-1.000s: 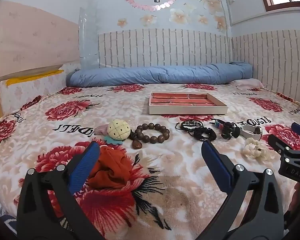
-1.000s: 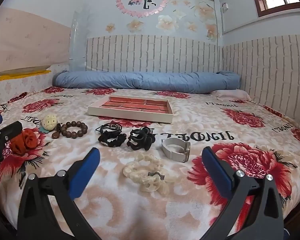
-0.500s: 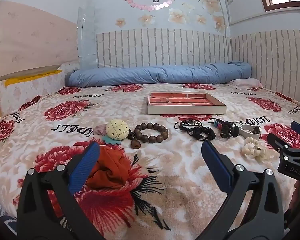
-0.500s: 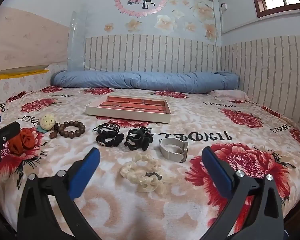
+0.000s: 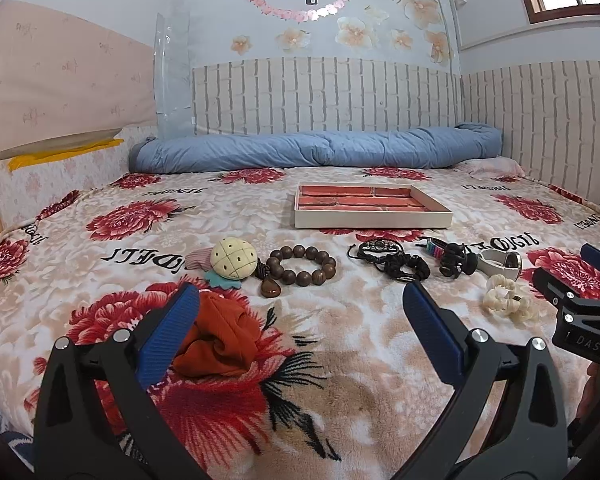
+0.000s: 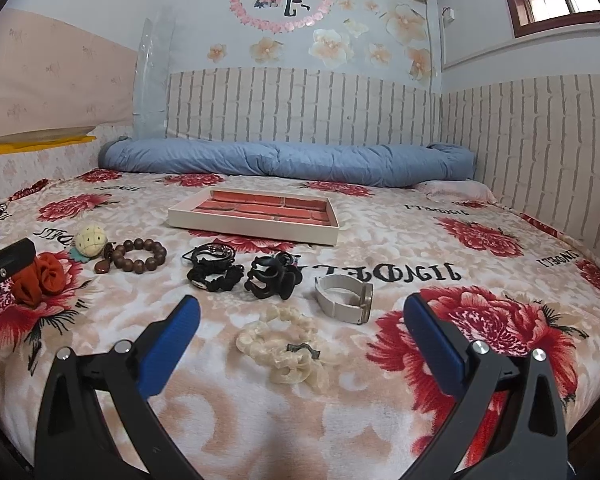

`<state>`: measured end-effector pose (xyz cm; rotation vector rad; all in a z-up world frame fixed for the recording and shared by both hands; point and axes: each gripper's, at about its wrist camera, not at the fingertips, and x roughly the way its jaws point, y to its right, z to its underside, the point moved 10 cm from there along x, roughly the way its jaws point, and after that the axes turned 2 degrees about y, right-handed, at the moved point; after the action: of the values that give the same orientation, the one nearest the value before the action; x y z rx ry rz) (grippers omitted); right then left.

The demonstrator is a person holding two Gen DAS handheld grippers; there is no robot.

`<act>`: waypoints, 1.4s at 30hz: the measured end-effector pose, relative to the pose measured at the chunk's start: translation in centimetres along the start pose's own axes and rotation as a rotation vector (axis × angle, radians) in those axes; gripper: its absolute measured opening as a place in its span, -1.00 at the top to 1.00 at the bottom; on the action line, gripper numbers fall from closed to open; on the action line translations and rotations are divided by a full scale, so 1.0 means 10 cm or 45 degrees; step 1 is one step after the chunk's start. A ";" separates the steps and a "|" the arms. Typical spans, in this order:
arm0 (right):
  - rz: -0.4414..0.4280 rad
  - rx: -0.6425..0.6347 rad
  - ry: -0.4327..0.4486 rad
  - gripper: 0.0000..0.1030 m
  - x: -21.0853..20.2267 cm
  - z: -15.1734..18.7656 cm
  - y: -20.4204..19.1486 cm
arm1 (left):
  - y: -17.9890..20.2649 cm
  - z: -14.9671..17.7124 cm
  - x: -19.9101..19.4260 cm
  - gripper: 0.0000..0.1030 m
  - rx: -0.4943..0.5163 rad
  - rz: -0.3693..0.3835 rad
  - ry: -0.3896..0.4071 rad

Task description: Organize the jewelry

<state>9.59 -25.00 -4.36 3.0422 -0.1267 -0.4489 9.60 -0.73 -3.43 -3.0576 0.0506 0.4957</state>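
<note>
A white tray point(image 5: 374, 219) with red compartments lies mid-bed; it also shows in the right wrist view point(image 6: 252, 226). In a row before it lie an orange scrunchie point(image 5: 216, 338), a cream ball ornament point(image 5: 234, 259), a brown bead bracelet point(image 5: 304, 266), black cords point(image 5: 392, 258), a black claw clip point(image 6: 272, 278), a white watch band point(image 6: 346, 298) and a cream chain scrunchie point(image 6: 284, 346). My left gripper point(image 5: 300, 320) is open and empty, its left finger beside the orange scrunchie. My right gripper point(image 6: 300, 320) is open and empty, around the cream chain scrunchie from above.
A floral blanket point(image 5: 340, 360) covers the bed. A rolled blue duvet point(image 5: 312, 152) lies along the back wall. Brick-pattern walls bound the back and right. The right gripper's body point(image 5: 580, 320) shows at the left view's right edge.
Both grippers have shifted only slightly; the scene sits a little lower and closer in the views. Nothing on the bed has moved and both grippers stay open.
</note>
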 end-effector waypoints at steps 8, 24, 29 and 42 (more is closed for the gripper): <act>0.003 0.001 -0.002 -0.93 0.01 0.01 0.00 | -0.03 0.01 -0.02 -0.90 -0.001 -0.003 0.000; 0.001 0.000 -0.004 -0.93 0.01 0.00 0.01 | -0.02 0.02 -0.02 -0.90 0.000 -0.004 0.001; 0.000 -0.001 -0.004 -0.93 0.00 0.00 0.02 | -0.03 0.01 -0.02 -0.90 -0.002 -0.003 0.004; 0.004 0.002 -0.002 -0.93 0.00 0.01 0.02 | -0.03 0.01 -0.03 -0.90 -0.002 -0.004 0.002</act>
<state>9.56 -25.21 -4.45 3.0426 -0.1315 -0.4509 9.33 -0.45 -3.46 -3.0589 0.0454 0.4927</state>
